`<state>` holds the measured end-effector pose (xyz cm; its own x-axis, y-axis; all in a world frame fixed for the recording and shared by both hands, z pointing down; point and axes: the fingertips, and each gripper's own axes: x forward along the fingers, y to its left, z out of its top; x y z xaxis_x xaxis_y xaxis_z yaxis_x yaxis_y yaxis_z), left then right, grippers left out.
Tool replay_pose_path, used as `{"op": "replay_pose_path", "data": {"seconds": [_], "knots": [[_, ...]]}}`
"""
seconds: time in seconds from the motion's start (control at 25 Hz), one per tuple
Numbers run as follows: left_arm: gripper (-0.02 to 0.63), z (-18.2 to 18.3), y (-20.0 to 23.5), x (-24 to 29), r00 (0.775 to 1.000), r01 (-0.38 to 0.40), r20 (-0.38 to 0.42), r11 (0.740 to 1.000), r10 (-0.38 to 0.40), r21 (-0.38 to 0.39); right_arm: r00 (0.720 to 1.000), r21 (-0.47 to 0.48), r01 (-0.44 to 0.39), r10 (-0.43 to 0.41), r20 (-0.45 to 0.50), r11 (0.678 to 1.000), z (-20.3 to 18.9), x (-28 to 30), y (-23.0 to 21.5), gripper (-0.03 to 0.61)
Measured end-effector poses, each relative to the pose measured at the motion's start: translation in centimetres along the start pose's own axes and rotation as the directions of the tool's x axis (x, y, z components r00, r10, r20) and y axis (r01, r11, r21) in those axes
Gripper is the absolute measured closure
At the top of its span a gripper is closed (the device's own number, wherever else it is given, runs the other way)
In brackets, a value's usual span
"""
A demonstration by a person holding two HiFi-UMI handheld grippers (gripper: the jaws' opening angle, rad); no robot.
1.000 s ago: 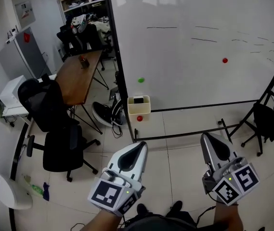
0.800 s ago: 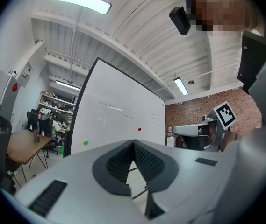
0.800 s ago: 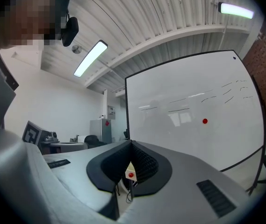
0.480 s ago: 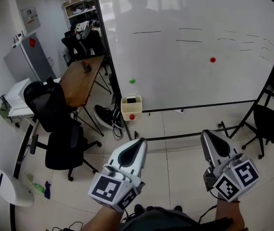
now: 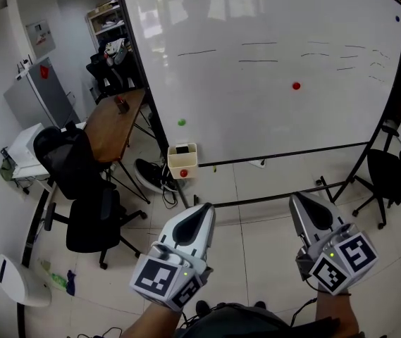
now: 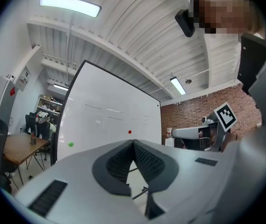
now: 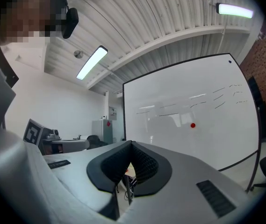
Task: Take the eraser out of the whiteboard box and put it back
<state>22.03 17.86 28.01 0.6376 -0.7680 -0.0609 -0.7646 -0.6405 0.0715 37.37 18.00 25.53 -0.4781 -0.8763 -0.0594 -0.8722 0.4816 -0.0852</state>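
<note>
A cream box (image 5: pixel 182 162) hangs at the lower left corner of the whiteboard (image 5: pixel 270 69), with a dark eraser (image 5: pixel 182 150) standing in its top and a red magnet on its front. Both grippers are held level over the floor, well short of the board. My left gripper (image 5: pixel 205 209) is shut and empty, its pads meeting at the tip (image 6: pixel 133 144). My right gripper (image 5: pixel 296 198) is likewise shut with nothing between its pads (image 7: pixel 131 145). The box lies ahead and left of both.
A wooden table (image 5: pixel 112 122) and black office chairs (image 5: pixel 80 189) stand left of the board. Shoes (image 5: pixel 149 173) lie beside the board's stand, whose legs (image 5: pixel 341 189) spread over the tiled floor. Another dark chair (image 5: pixel 397 171) is at far right.
In the head view the whiteboard and box have slid left and look slightly smaller, with more of the board's right side showing. Both grippers keep their places in the frame, still shut.
</note>
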Motion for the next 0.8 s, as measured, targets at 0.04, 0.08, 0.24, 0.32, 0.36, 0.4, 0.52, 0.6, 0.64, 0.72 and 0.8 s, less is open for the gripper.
{"op": "replay_pose_path", "data": {"seconds": [0.04, 0.08, 0.24, 0.32, 0.36, 0.4, 0.52, 0.6, 0.64, 0.72, 0.8], "knots": [[0.586, 0.0, -0.1, 0.0, 1.000, 0.002, 0.001, 1.000, -0.002, -0.002, 1.000, -0.003, 0.002, -0.002, 0.002, 1.000, 0.1, -0.2, 0.0, 0.563], [0.586, 0.1, -0.2, -0.1, 1.000, 0.003, 0.003, 1.000, -0.003, -0.003, 1.000, -0.007, 0.004, -0.004, 0.003, 1.000, 0.2, -0.3, 0.0, 0.563], [0.586, -0.1, -0.3, -0.3, 1.000, 0.003, 0.005, 1.000, -0.003, -0.006, 1.000, -0.013, 0.008, -0.008, 0.000, 1.000, 0.1, -0.6, 0.2, 0.563], [0.586, -0.1, -0.3, -0.5, 1.000, 0.004, 0.004, 1.000, -0.004, -0.006, 1.000, -0.013, 0.009, -0.009, 0.000, 1.000, 0.1, -0.5, 0.4, 0.563], [0.586, 0.0, -0.2, -0.6, 1.000, 0.003, 0.004, 1.000, -0.003, -0.007, 1.000, -0.013, 0.009, -0.009, 0.000, 1.000, 0.1, -0.5, 0.5, 0.563], [0.586, 0.1, -0.2, -0.7, 1.000, 0.002, 0.005, 1.000, -0.002, -0.009, 1.000, -0.014, 0.009, -0.009, 0.000, 1.000, 0.1, -0.5, 0.7, 0.563], [0.586, 0.3, -0.1, -1.0, 1.000, 0.001, 0.008, 1.000, -0.001, -0.010, 1.000, -0.015, 0.010, -0.010, 0.000, 1.000, 0.2, -0.6, 1.0, 0.563], [0.586, 0.3, 0.1, -1.2, 1.000, 0.000, 0.011, 1.000, 0.000, -0.009, 1.000, -0.017, 0.012, -0.012, 0.000, 1.000, 0.1, -0.6, 1.1, 0.563], [0.586, 0.3, 0.1, -1.3, 1.000, 0.001, 0.013, 1.000, 0.000, -0.010, 1.000, -0.019, 0.013, -0.013, 0.001, 1.000, 0.2, -0.6, 1.1, 0.563], [0.586, 0.4, 0.2, -1.4, 1.000, 0.002, 0.015, 1.000, -0.002, -0.011, 1.000, -0.024, 0.014, -0.014, 0.003, 1.000, 0.3, -0.5, 1.1, 0.563], [0.586, 0.4, 0.2, -1.5, 1.000, 0.004, 0.016, 1.000, -0.004, -0.009, 1.000, -0.027, 0.016, -0.016, 0.004, 1.000, 0.4, -0.5, 1.2, 0.563]]}}
